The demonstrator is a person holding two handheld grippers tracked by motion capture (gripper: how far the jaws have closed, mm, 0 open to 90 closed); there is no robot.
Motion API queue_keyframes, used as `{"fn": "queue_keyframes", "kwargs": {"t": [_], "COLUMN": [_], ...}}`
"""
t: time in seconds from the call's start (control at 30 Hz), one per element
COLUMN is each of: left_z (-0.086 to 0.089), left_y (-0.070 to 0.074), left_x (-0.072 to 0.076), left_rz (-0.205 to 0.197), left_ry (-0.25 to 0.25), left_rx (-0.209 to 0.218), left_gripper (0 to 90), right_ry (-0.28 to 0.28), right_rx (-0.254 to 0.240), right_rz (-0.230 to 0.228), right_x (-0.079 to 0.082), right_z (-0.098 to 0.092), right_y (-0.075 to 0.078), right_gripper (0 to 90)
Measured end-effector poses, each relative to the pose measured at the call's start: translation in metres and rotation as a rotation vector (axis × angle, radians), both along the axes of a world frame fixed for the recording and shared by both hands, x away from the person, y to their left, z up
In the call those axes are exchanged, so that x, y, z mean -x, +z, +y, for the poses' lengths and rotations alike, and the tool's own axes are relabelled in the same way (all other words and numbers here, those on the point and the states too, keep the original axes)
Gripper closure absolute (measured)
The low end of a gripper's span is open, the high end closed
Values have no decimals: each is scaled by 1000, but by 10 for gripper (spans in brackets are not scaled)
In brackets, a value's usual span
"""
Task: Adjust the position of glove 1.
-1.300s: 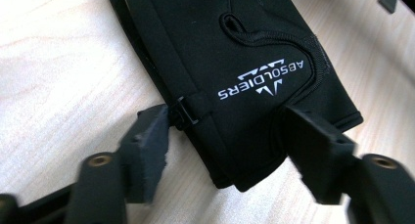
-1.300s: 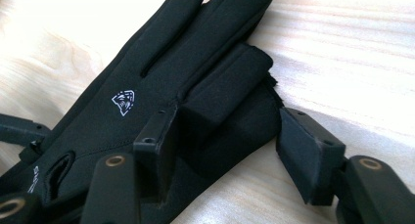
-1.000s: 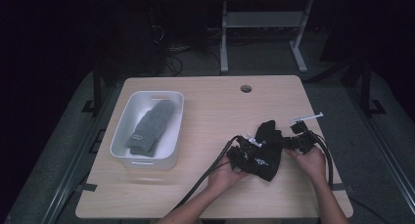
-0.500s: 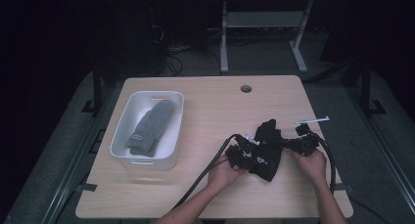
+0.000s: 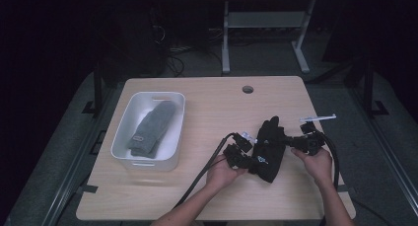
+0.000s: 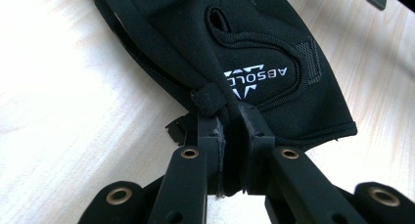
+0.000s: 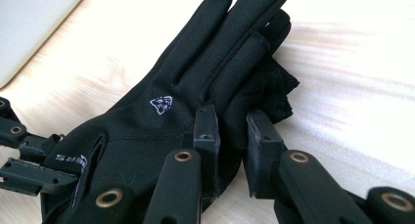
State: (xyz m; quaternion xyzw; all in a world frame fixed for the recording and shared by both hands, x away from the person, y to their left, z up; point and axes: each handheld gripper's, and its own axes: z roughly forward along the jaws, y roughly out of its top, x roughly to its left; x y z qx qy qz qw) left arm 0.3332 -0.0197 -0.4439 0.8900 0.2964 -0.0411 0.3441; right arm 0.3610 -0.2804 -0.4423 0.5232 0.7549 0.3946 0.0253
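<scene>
A black glove (image 5: 270,149) lies flat on the right half of the wooden table (image 5: 212,112), fingers pointing away from me. My left gripper (image 5: 250,158) is at its cuff. In the left gripper view the jaws are shut (image 6: 231,123) on the cuff's edge loop, just below the glove's white logo (image 6: 254,77). My right gripper (image 5: 296,140) comes in from the glove's right side. In the right gripper view the jaws (image 7: 232,131) stand narrowly apart with the glove's (image 7: 195,72) edge fabric pinched between them, near the base of the fingers.
At the left of the table a white bin (image 5: 153,94) holds a grey glove (image 5: 150,125). There is a round cable hole (image 5: 248,89) near the table's far edge. A thin white rod (image 5: 318,118) lies just beyond the right gripper. Black cables trail off the near edge.
Both grippers and the black glove have shifted only slightly. Both holds look the same as before.
</scene>
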Motion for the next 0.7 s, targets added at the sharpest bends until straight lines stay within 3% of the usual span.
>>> {"fn": "queue_keyframes", "kwargs": {"t": [0.43,0.7], "left_z": [12,21], "left_y": [17,30], "left_x": [1,0], "left_rz": [-24,-46], "left_ry": [-1,3], "left_rx": [18,28], "left_gripper": [817,817], "right_ry": [7,24], "right_rx": [-20,-10], "right_rz": [-9,-31], "right_x": [0,-4], "right_z": [5,14], "right_y": [13,29], "right_gripper": [774,774]}}
